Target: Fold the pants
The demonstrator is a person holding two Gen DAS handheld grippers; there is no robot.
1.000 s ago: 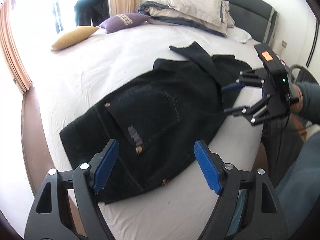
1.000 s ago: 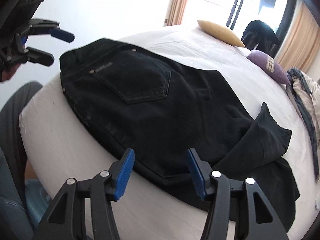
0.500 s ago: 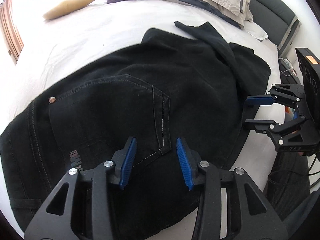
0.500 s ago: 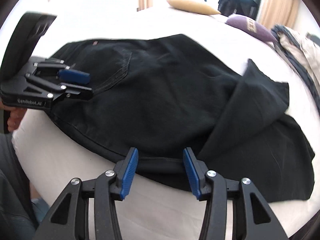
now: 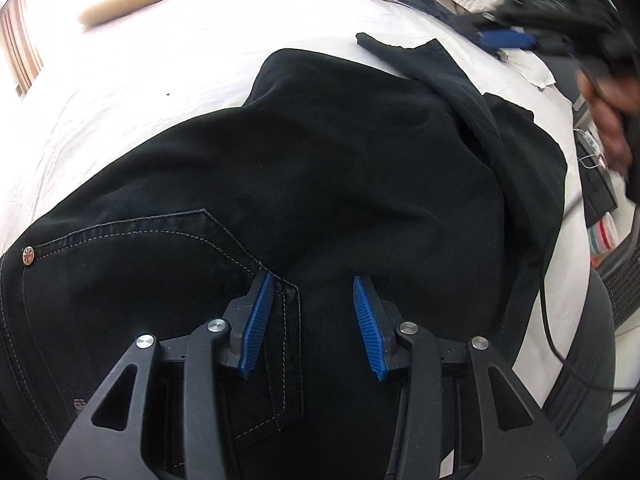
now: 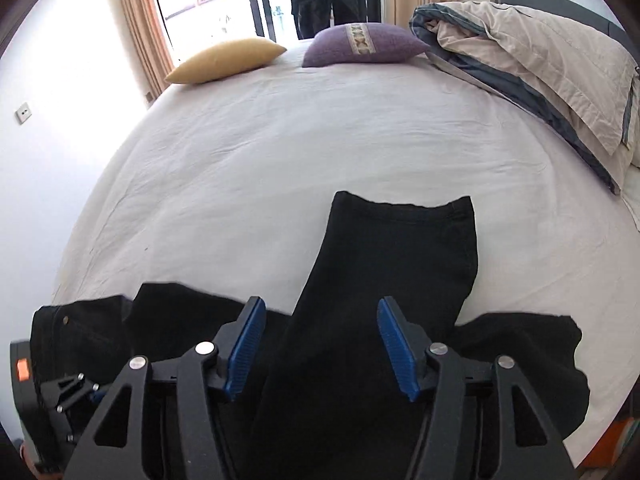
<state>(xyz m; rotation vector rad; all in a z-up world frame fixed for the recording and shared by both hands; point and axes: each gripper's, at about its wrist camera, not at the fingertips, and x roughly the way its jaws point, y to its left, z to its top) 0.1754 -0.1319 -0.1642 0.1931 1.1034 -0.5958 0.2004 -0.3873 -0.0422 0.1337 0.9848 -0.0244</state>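
Black jeans [image 5: 340, 184] lie on a white bed, back pocket [image 5: 132, 272] up at the left, one leg folded up and across toward the far side [image 6: 396, 256]. My left gripper [image 5: 310, 284] is open, low over the seat of the jeans by the pocket corner, holding nothing. My right gripper [image 6: 320, 312] is open over the folded leg, with cloth between its blue pads but not pinched. It appears blurred in the left wrist view [image 5: 516, 38] at the upper right. The left gripper shows in the right wrist view [image 6: 60, 404] at the lower left.
White bed sheet [image 6: 320, 152] stretches beyond the jeans. A yellow pillow [image 6: 228, 60], a purple pillow [image 6: 364, 44] and folded bedding [image 6: 532, 64] lie at the far side. A dark chair [image 6: 328, 0] stands by the window. Cables and a stand [image 5: 600, 184] are at the bed's right edge.
My left gripper moved lower and closer onto the jeans seat, its jaws a little wider. My right gripper swung from the near hem edge up over the folded leg, now facing the pillows.
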